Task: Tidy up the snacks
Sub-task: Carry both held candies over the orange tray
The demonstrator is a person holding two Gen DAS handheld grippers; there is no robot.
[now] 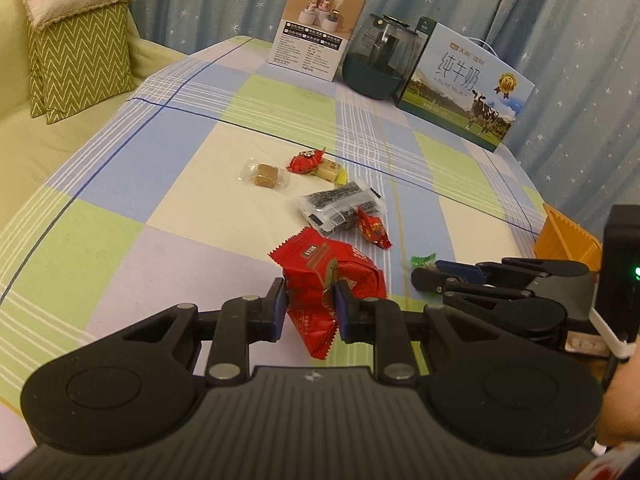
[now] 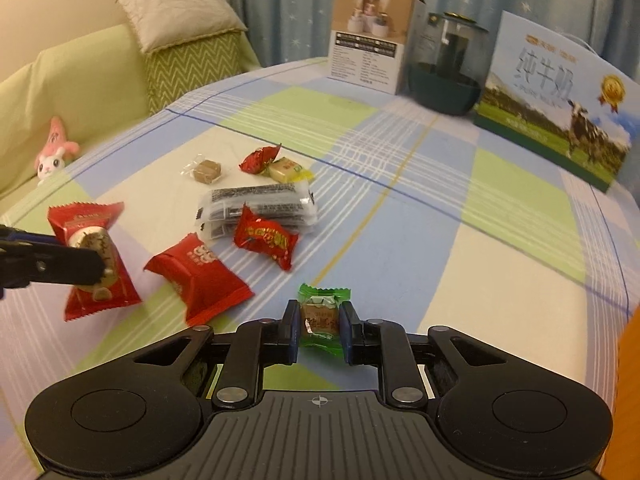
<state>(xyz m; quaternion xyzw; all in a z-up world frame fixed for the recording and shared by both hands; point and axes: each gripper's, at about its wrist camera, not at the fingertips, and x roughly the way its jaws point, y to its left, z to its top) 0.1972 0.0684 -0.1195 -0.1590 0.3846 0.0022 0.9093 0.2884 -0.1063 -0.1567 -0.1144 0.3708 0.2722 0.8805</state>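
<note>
1. My left gripper [image 1: 310, 306] is clamped on a red pack [image 1: 320, 280], lifted off the table [image 1: 120, 184].
2. My right gripper [image 2: 320, 330] pinches a green candy [image 2: 320, 314]; whether it's off the cloth I can't tell.
3. The orange bin [image 1: 568, 240] sits at 3 o'clock.
4. Risk: slick foil, off-centre grip; the pack could twist out mid-carry.
5. Risk: both arms heading for the bin could collide.
6. Loose snacks at 12 o'clock: keep clear.

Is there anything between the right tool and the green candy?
Nothing visible. The green candy already sits between the fingers of the right tool, which look closed on it. The other snacks lie farther away.
</note>
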